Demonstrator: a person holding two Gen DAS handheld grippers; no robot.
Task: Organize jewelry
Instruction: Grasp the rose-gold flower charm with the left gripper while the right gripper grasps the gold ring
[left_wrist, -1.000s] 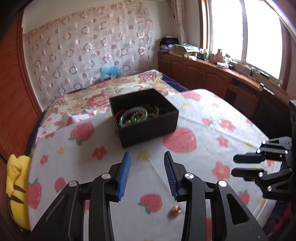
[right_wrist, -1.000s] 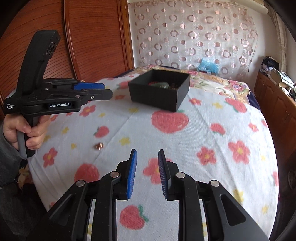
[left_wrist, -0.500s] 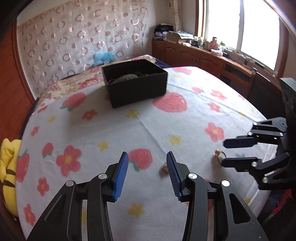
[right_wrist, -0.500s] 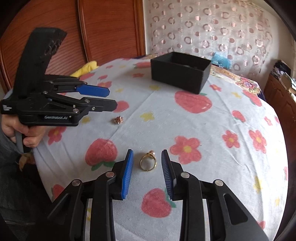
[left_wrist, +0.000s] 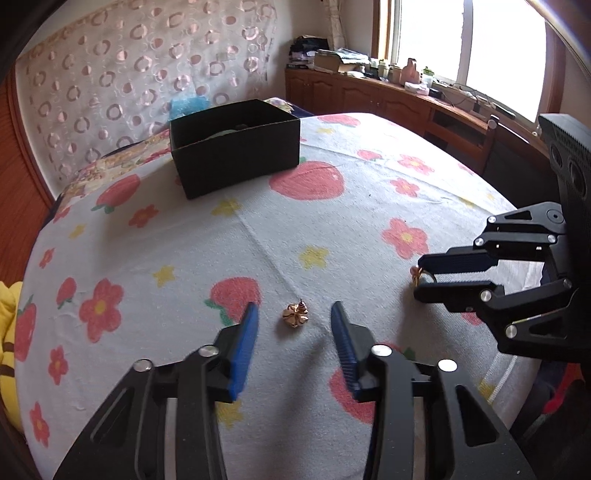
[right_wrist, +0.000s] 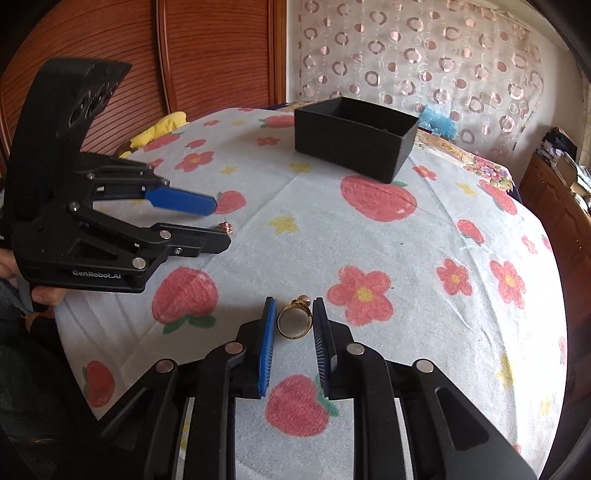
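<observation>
Both of our grippers have come down toward the cloth since a second ago, when each looked out across the worktop at the black box and had nothing between its jaws. Now the left gripper (left_wrist: 291, 317) straddles the small gold flower-shaped earring (left_wrist: 295, 316), which a second ago lay down beside its right finger. Its jaws are closing, but there is clear cloth on both sides of the earring, so they stand apart and do not touch it. The earring lies on the strawberry-and-flower cloth (left_wrist: 332, 229) that covers the worktop, beside a printed strawberry.

Our right gripper (right_wrist: 294, 317) has the gold ring (right_wrist: 294, 320) between its blue pads (right_wrist: 267, 339). Half a second ago the ring sat in a wider gap; now the jaws are closing and stand just beside the band on either side. We cannot tell for sure whether the pads press on it yet. The ring stands on the cloth, its small pinkish bead at the far side of the band.

The black box (left_wrist: 236, 146) sits toward the far edge of the worktop, well apart from both pieces, and it looks further off and lower-angled than before. From here we see only a sliver of something pale inside it. A hand (right_wrist: 44, 293) shows below the left gripper's body in the right wrist view.
</observation>
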